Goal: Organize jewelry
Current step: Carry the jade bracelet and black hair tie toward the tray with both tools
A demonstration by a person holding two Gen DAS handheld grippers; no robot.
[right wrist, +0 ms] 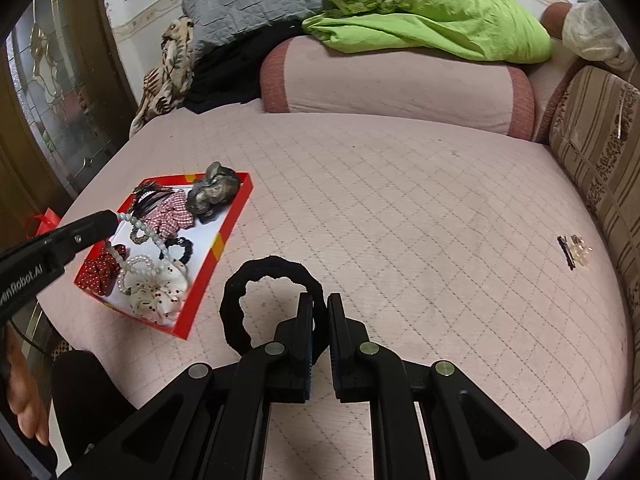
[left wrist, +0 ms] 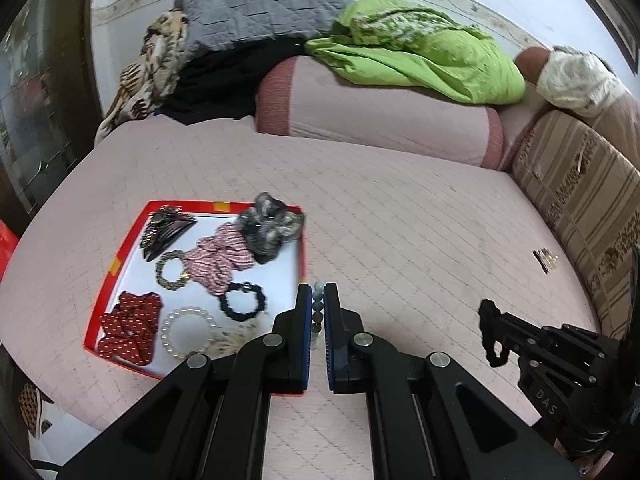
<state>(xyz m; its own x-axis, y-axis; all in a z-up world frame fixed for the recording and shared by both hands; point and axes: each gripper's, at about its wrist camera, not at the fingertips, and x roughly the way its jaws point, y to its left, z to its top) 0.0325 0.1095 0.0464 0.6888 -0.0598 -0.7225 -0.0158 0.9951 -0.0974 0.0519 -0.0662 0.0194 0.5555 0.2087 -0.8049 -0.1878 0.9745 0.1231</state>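
Note:
A red-rimmed tray (left wrist: pixel 120 252) lies on the pink bed and holds scrunchies, a hair claw and bracelets; it also shows in the right wrist view (right wrist: pixel 224 236). My left gripper (left wrist: pixel 318 300) is shut on a pale bead string (left wrist: pixel 318 308), which hangs over the tray in the right wrist view (right wrist: pixel 140 232). My right gripper (right wrist: pixel 320 312) is shut on a black hair tie (right wrist: pixel 272 268) above the bed; it also shows in the left wrist view (left wrist: pixel 492 332). A small gold hair clip (right wrist: pixel 574 254) lies on the bed far right.
A pink bolster (left wrist: pixel 376 120), green blanket (left wrist: pixel 420 52) and grey pillow (left wrist: pixel 264 0) lie at the back. A striped cushion (left wrist: pixel 580 200) lines the right side. A door (right wrist: pixel 48 100) stands at left.

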